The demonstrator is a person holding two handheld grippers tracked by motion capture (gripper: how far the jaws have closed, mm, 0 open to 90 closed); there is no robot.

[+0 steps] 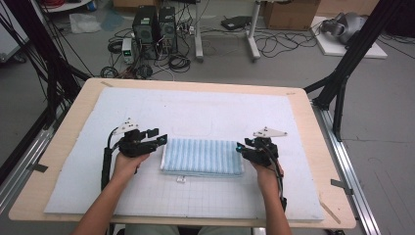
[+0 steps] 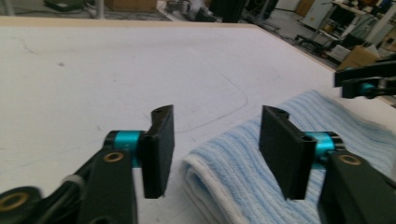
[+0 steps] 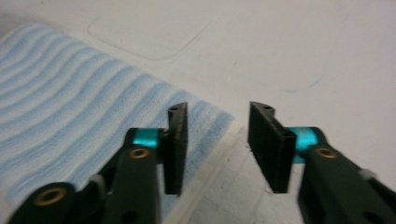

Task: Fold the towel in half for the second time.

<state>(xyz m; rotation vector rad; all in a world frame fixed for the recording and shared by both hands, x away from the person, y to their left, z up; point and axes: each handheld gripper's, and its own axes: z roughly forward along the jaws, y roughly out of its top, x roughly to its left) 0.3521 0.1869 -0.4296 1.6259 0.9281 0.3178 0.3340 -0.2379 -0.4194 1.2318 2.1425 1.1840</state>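
High view showed a folded blue towel [image 1: 202, 156] lying flat mid-table on the white mat [image 1: 195, 112], between the left gripper [image 1: 163, 140] and right gripper [image 1: 240, 147], both with jaws parted, gripping nothing.

Folded towel [image 1: 202, 156] lay on the mat [image 1: 195, 110] covering the table [image 1: 320, 147], slightly near of centre, left gripper [image 1: 159, 141] just beside its left end, right gripper [image 1: 241, 147] at its right end, computer towers [image 1: 155, 29] on floor beyond far edge.

Ribbed terry-cloth towel [image 1: 202, 156], matt
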